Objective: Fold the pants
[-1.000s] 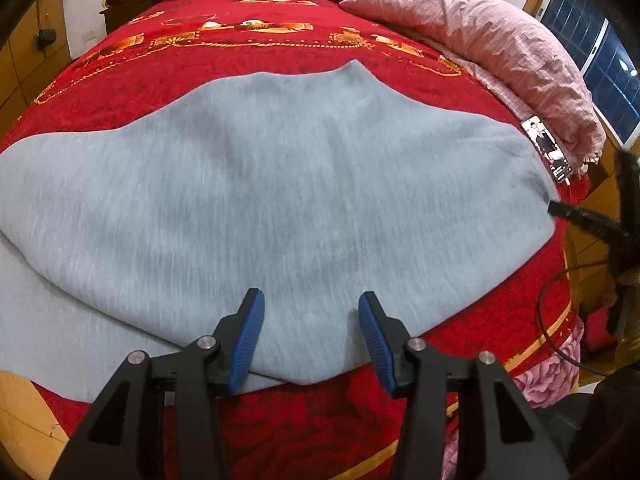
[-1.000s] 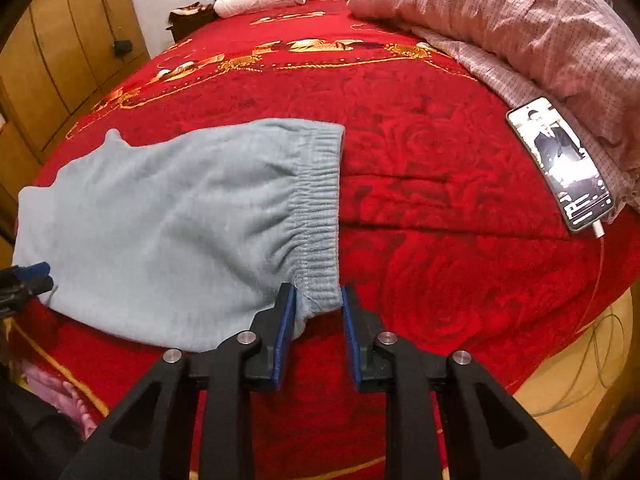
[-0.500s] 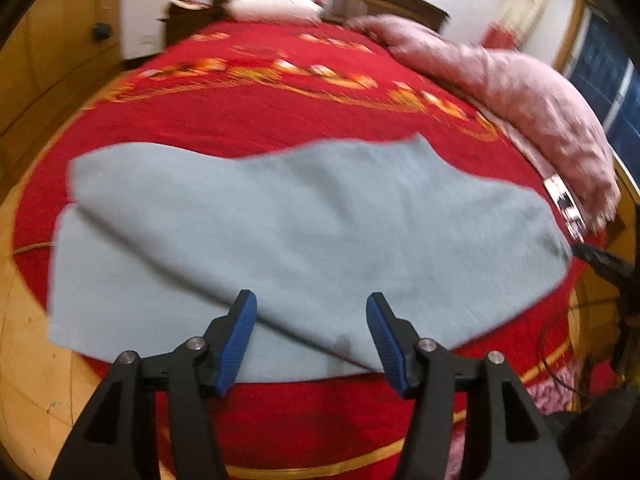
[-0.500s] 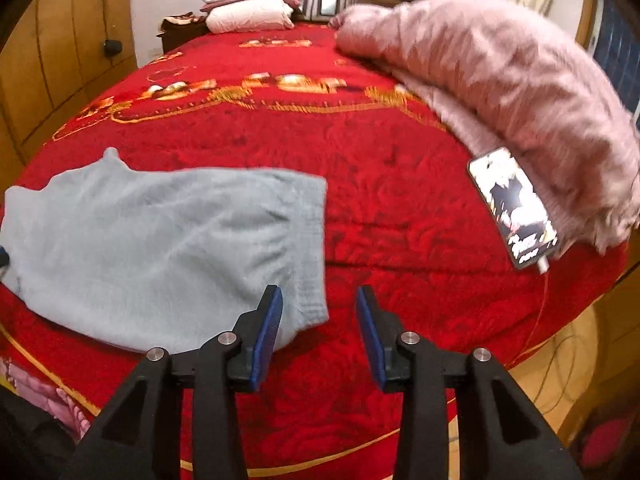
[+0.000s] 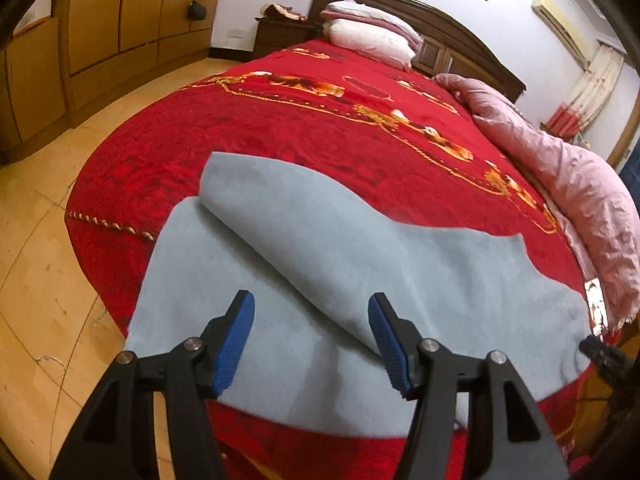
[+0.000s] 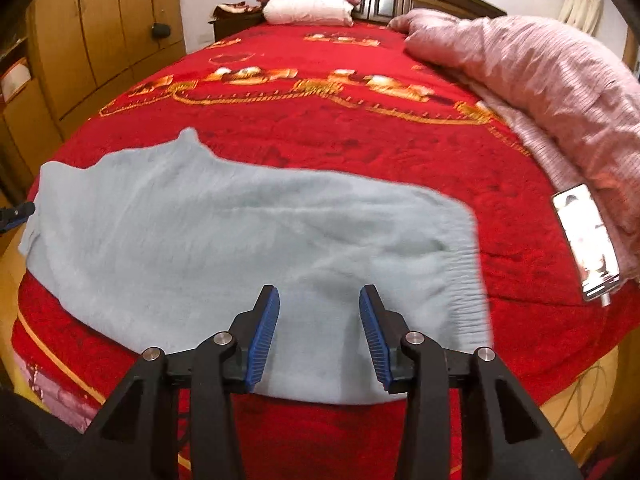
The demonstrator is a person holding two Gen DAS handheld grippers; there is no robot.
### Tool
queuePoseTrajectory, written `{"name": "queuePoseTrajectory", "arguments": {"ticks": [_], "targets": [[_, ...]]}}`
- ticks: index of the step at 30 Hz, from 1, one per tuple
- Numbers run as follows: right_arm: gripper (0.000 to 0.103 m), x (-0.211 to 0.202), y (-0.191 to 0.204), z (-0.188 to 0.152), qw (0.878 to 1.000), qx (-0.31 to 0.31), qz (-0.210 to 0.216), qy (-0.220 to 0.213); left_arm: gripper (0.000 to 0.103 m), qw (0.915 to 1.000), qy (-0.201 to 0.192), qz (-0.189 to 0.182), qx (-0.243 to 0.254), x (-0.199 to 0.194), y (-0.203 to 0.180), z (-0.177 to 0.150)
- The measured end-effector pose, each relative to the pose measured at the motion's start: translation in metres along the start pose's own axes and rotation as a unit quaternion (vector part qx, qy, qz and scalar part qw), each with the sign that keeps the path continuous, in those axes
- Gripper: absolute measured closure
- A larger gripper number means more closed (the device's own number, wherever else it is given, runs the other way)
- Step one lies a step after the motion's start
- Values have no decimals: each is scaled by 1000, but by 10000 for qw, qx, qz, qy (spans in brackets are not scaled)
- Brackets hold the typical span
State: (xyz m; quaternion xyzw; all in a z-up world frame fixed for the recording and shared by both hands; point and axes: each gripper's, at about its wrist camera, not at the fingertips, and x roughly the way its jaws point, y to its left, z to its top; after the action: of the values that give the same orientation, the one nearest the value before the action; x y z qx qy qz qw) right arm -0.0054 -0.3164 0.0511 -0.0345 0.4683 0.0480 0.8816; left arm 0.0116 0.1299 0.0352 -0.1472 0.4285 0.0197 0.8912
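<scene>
Both grippers, left (image 5: 311, 340) & right (image 6: 319, 334), gape wide, holding nothing. Pants (image 6: 224, 232) lie on bed (image 6: 320, 128), legs stacked lengthwise. Next, I judge: grab leg ends, fold toward waistband (image 6: 464, 264).

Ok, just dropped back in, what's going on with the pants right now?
A person is working two hand-held claws over grey pants spread on the red bedspread. One leg lies folded over the other, the layers offset at the cuff end. The left claw and right claw are both open above the fabric, gripping nothing. A phone lies near the pink quilt, off the waistband end.
</scene>
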Motion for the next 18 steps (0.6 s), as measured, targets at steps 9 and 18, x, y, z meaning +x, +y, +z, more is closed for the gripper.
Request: {"name": "queuePoseTrajectory", "arguments": {"ticks": [9,18], "targets": [[60,15,11,-8,9997,-89,188,93,62,9998,-110,-138,-130,24,-1,16],[60,14,6,-12,9995,-1,321,14,90,9956,-428,-484,681,-2,-61,27]]}}
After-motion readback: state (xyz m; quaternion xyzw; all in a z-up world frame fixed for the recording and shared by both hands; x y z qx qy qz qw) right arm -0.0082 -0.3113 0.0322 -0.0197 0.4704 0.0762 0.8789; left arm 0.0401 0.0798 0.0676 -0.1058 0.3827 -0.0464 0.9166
